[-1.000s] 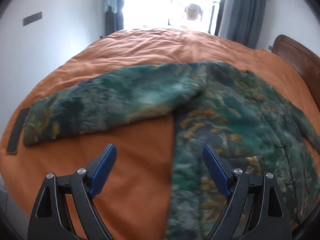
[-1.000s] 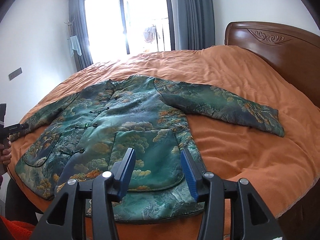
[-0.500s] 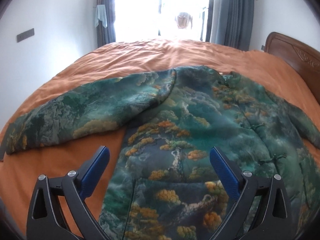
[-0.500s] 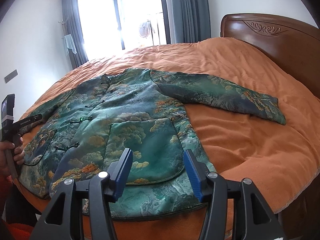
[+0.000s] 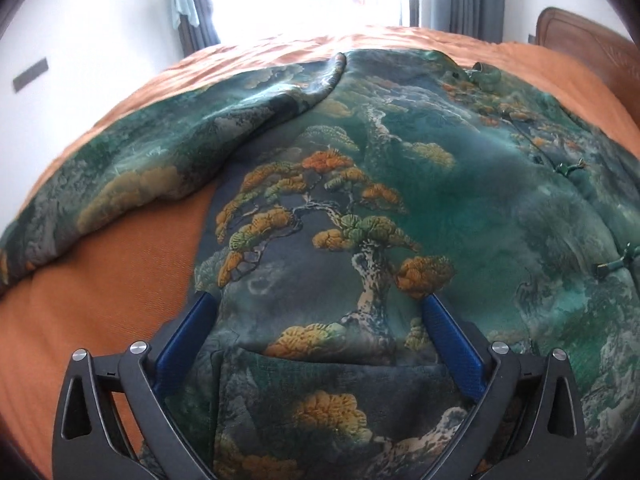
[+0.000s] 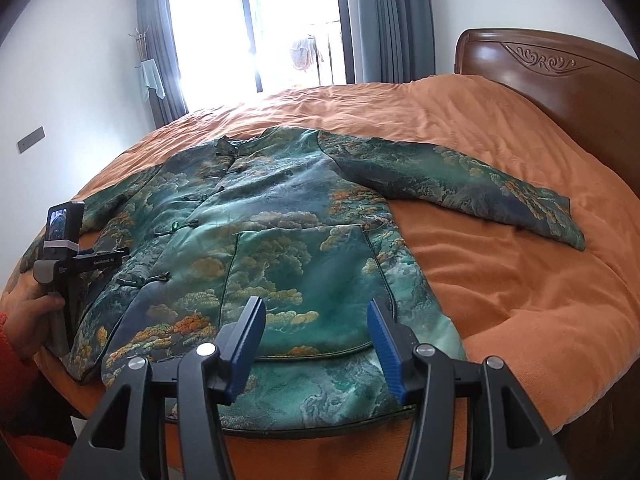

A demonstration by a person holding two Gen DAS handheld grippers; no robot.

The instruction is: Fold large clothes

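A green jacket (image 6: pixel 280 220) with a tree and cloud pattern lies flat and buttoned on the orange bed cover (image 6: pixel 500 280), sleeves spread out. My left gripper (image 5: pixel 316 298) hovers close over the jacket (image 5: pixel 400 200) near its left side edge, above a pocket (image 5: pixel 340 400). Its jaws are opening wide, and the cloth lies under them, not pinched. The left sleeve (image 5: pixel 140 168) stretches away to the left. My right gripper (image 6: pixel 314 302) stands open above the right front pocket (image 6: pixel 304 280) near the hem, holding nothing.
A wooden headboard (image 6: pixel 560 92) rises at the right. The bed's near edge runs just below the hem. A hand (image 6: pixel 32 312) at the left grips the other gripper's handle. A window and grey curtains (image 6: pixel 392 20) stand behind the bed.
The left gripper has swung right and down, from over the bare cover beside the jacket to close above its front, and its jaws have widened. The right gripper has hardly moved.
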